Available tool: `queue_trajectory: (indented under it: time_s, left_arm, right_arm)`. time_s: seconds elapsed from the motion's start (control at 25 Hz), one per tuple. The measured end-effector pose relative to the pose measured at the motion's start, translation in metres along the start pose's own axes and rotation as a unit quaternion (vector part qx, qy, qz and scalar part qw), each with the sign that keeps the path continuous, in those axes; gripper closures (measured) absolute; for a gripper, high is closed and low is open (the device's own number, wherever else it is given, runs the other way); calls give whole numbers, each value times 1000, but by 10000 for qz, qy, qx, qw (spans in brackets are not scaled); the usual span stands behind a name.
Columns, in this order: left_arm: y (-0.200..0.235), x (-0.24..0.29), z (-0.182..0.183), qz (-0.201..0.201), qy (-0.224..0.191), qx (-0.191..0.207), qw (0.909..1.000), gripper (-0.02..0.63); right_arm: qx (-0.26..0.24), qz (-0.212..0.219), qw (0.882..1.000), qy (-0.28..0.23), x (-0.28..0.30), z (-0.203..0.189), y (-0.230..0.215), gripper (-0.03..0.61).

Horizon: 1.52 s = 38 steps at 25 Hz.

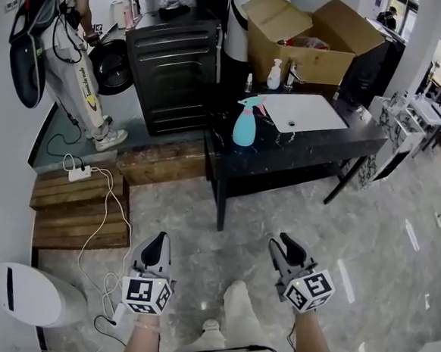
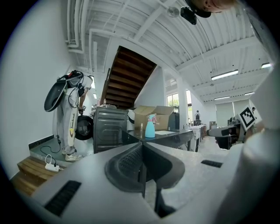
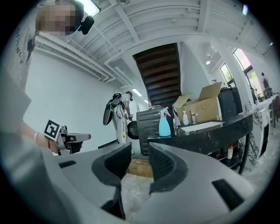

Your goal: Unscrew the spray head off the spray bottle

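Observation:
The spray bottle (image 1: 245, 124), light blue with a teal and pink spray head, stands upright on the black table (image 1: 298, 151), near its left end. It also shows far off in the left gripper view, spray bottle (image 2: 150, 127), and in the right gripper view, spray bottle (image 3: 164, 124). Both grippers hang low over the floor, well short of the table. My left gripper (image 1: 156, 244) has its jaws pressed together, left gripper (image 2: 142, 148), with nothing in them. My right gripper (image 1: 287, 246) has a gap between its jaws, right gripper (image 3: 140, 151), and holds nothing.
A white sink basin (image 1: 301, 112), a soap bottle (image 1: 275, 75) and an open cardboard box (image 1: 307, 41) share the table. A black appliance (image 1: 172, 69) stands to its left beside a person (image 1: 77, 69). Wooden steps (image 1: 81, 206), a power strip cable (image 1: 80, 172) and a white bin (image 1: 36, 294) lie left.

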<state>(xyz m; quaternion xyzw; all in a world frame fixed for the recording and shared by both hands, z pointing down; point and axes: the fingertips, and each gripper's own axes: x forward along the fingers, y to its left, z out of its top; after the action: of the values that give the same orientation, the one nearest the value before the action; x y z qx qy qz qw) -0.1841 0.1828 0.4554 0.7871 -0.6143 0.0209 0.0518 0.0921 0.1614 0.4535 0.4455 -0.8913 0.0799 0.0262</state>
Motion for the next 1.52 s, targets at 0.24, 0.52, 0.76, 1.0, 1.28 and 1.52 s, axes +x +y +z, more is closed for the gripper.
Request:
queue_trajectory:
  time_s: [0.24, 0.52, 0.76, 1.0, 1.28, 1.52]
  left_arm:
    - [-3, 47, 8, 14, -68, -23, 10000, 611]
    - [3, 114, 19, 90, -117, -40, 9999, 611]
    - [0, 158, 23, 127, -95, -22, 9999, 611]
    - [-2, 190, 22, 236, -10, -20, 9997, 611]
    - [-17, 219, 21, 160, -13, 11, 9999, 611]
    - [-35, 253, 24, -283, 9, 81, 9996, 611]
  right_arm:
    - [6, 162, 9999, -22, 40, 11, -30, 451]
    - [-55, 321, 9995, -27, 94, 30, -76, 451]
    - [-35, 486, 9988, 4, 133, 38, -107, 451]
    - [5, 713, 9975, 14, 163, 44, -128, 448]
    - [2, 816, 9967, -21, 183, 50, -151, 444]
    - [1, 846, 9964, -102, 199, 62, -161, 439]
